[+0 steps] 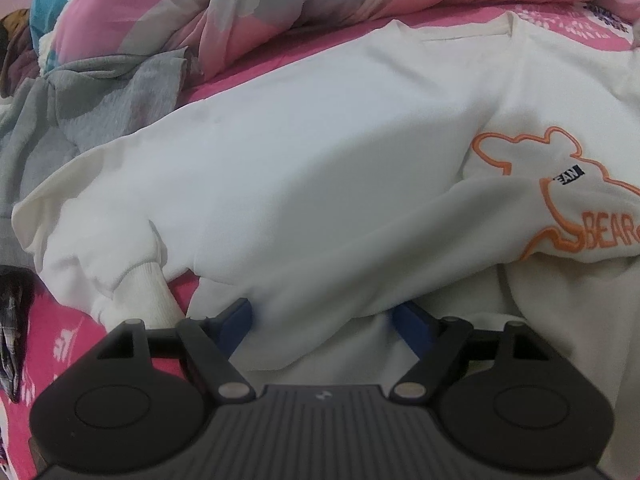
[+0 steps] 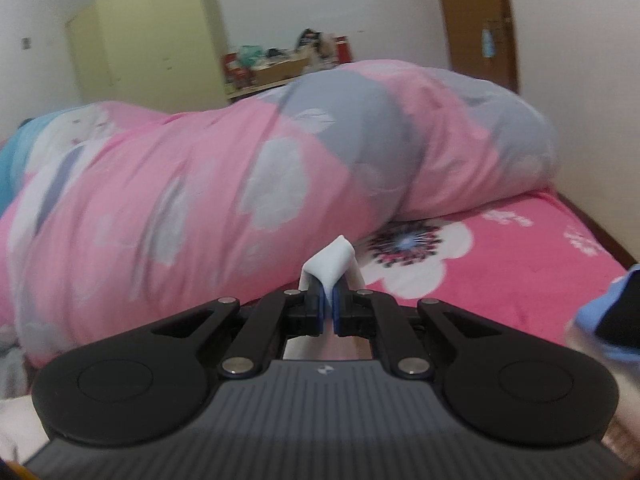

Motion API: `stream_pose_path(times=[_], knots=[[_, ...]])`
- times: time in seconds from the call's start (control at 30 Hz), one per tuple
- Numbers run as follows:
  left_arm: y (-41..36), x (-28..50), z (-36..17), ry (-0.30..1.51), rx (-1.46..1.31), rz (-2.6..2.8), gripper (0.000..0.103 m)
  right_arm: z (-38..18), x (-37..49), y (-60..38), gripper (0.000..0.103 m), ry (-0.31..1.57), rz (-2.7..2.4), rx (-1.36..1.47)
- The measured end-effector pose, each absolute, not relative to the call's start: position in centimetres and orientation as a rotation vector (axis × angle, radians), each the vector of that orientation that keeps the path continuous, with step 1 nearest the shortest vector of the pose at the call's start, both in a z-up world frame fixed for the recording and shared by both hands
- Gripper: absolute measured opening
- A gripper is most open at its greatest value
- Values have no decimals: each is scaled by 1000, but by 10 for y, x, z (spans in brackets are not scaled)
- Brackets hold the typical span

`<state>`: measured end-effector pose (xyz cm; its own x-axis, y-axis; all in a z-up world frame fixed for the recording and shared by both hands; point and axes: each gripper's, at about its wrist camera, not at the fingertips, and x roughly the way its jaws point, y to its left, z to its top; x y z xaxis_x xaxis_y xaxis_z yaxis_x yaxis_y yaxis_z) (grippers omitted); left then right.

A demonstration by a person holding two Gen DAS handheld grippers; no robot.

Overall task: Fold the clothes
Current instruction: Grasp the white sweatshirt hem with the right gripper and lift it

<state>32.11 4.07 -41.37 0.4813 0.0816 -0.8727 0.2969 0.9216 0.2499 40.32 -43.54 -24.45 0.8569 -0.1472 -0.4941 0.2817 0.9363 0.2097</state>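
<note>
the white sweatshirt (image 1: 304,168) lies spread across the pink flowered bedsheet (image 1: 60,344), filling most of the left wrist view. its neckline (image 1: 468,34) points toward the far side of the bed, and an orange bear outline (image 1: 560,196) with the word "bear" stitched in sits off to the right edge. one sleeve is folded in over the body, and its ribbed cuff (image 1: 148,296) ends up just beside the left gripper (image 1: 320,320).

that left gripper points down at the near edge of the sweatshirt with its jaws spread wide. a bunched fold of the white fabric sits between the two blue fingers (image 1: 236,320), but whether the pads actually press on it can't be told, since the cloth covers the tips.

the right gripper (image 2: 329,304) has its jaws pinched nearly together on a thin bit of white fabric (image 2: 332,262), which pokes up above the fingertips in a little folded peak. the view is a bit motion-blurred.

behind it a big pink and grey quilt (image 2: 240,184) is heaped along the far side of the bed. in the left view a crumpled grey garment (image 1: 100,108) lies next to that quilt, beside the sweatshirt. further back in the room stand a pale yellow wardrobe (image 2: 148,36) and a wooden door (image 2: 476,20).
</note>
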Motion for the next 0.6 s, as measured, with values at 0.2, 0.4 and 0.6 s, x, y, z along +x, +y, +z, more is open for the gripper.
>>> stream_pose_path(times=[0.2, 0.4, 0.6], knots=[[39, 322, -416, 1056, 428, -150, 82, -262, 416, -462, 2, 504, -305, 243], [35, 323, -417, 1046, 446, -152, 82, -314, 440, -473, 3, 624, -335, 166], [31, 323, -418, 1043, 453, -147, 83, -387, 458, -467, 6, 870, -307, 100]])
